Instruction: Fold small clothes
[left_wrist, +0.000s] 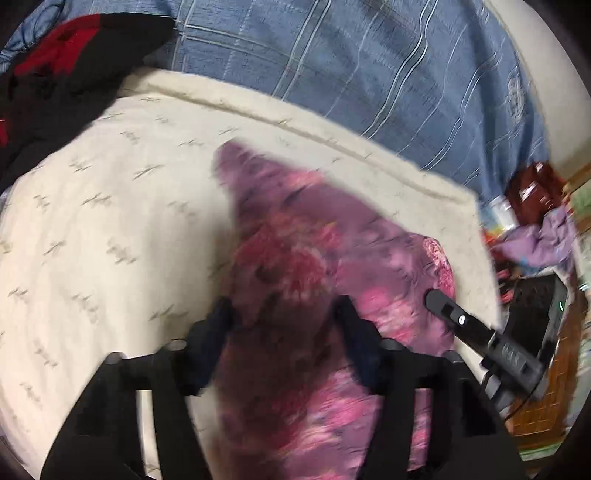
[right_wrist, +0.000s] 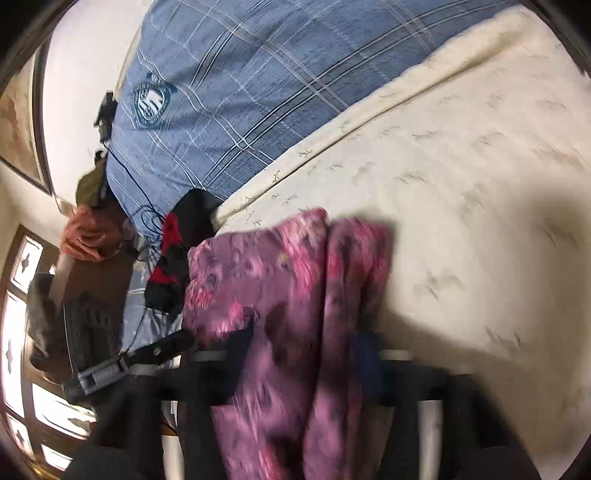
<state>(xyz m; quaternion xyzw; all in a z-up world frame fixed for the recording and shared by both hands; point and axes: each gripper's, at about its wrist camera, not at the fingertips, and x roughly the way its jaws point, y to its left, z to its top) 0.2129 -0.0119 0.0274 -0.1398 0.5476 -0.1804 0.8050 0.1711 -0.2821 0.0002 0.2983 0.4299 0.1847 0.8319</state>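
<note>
A purple and pink floral garment (left_wrist: 303, 266) hangs between both grippers above a cream patterned blanket (left_wrist: 92, 221). In the left wrist view my left gripper (left_wrist: 282, 314) has the cloth bunched between its two dark fingers, and the right gripper's finger (left_wrist: 454, 317) shows at the cloth's right edge. In the right wrist view my right gripper (right_wrist: 306, 343) also has the garment (right_wrist: 280, 280) bunched between its fingers, draping down in folds. The left gripper's finger (right_wrist: 162, 347) shows at the left. Both views are motion-blurred.
A blue plaid cover (left_wrist: 351, 55) lies beyond the cream blanket (right_wrist: 461, 166). A black and red garment (left_wrist: 66, 55) lies at the far left; it also shows in the right wrist view (right_wrist: 177, 251). Clutter and lilac cloth (left_wrist: 539, 240) sit off the bed's right side.
</note>
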